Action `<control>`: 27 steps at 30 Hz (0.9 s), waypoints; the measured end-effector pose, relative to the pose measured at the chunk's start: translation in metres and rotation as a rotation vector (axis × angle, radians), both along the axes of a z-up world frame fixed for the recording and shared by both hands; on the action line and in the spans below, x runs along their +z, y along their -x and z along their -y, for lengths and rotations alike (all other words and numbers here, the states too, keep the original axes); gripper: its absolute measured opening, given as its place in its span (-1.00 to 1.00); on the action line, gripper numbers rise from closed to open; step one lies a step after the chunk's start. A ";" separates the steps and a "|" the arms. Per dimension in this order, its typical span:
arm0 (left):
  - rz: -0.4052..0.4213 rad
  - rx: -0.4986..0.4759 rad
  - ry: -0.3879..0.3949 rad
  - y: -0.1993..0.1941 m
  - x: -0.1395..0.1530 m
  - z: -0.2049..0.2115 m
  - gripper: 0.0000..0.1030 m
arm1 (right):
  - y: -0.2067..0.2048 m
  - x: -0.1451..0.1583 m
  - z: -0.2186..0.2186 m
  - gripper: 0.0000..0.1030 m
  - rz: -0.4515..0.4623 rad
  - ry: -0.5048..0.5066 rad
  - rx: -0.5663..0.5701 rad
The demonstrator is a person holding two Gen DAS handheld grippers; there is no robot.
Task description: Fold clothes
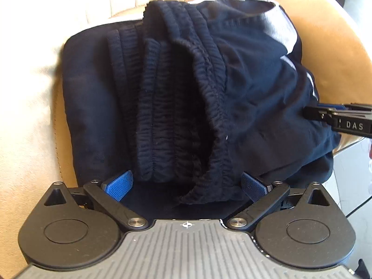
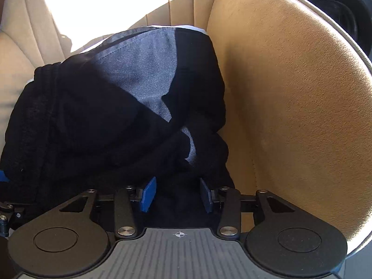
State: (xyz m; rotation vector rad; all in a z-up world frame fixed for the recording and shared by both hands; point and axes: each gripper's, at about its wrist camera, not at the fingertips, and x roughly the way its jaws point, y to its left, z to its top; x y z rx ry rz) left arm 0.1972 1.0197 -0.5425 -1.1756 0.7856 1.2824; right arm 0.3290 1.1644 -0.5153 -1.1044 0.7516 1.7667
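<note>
Two black grippers, left (image 1: pixel 186 186) and right (image 2: pixel 177 194), both gaping open against bunched dark navy trousers (image 1: pixel 186 93) lying on tan suede chair (image 2: pixel 290 104).

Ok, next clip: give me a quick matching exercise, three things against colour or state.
Things:
1. elastic waistband
2. chair seat
3. left gripper

Descriptions:
a. tan, smooth
b. open, blue pads either side of bunched cloth
c. dark, ribbed, gathered

Pairs: 1-c, 2-a, 3-b
</note>
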 end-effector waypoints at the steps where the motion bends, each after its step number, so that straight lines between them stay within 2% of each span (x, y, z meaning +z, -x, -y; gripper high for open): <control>1: 0.000 -0.005 -0.005 0.001 -0.004 0.000 0.98 | 0.001 -0.005 -0.003 0.12 0.007 -0.008 -0.006; 2: -0.002 -0.011 -0.009 0.002 -0.007 -0.001 0.99 | -0.001 -0.008 -0.008 0.23 0.002 -0.001 -0.029; 3: -0.015 -0.026 -0.012 0.000 -0.009 -0.003 1.00 | -0.005 -0.011 -0.013 0.45 -0.008 0.015 -0.058; 4: -0.033 -0.045 -0.016 -0.002 -0.009 -0.005 1.00 | -0.009 -0.013 -0.018 0.59 -0.021 0.034 -0.082; 6: -0.050 -0.062 -0.014 -0.004 -0.009 -0.007 1.00 | -0.013 -0.013 -0.021 0.55 -0.037 0.050 -0.081; 8: -0.042 -0.045 -0.007 -0.001 -0.006 -0.007 0.99 | -0.007 -0.004 -0.016 0.40 -0.022 0.034 -0.046; 10: -0.029 -0.003 0.010 0.007 -0.002 -0.004 0.99 | -0.002 0.006 -0.009 0.07 -0.030 0.034 -0.032; 15: -0.002 0.104 0.048 0.021 0.005 0.011 0.99 | 0.005 0.022 0.015 0.12 -0.071 0.054 -0.013; 20: -0.020 0.116 0.070 0.022 -0.001 0.012 1.00 | 0.002 0.019 0.035 0.43 -0.060 0.065 -0.033; 25: -0.039 0.097 0.084 0.026 -0.007 0.006 1.00 | 0.019 0.006 0.034 0.98 -0.035 0.074 -0.041; 27: -0.047 0.098 0.088 0.028 -0.008 0.005 1.00 | 0.028 0.001 0.034 0.98 -0.005 0.070 -0.027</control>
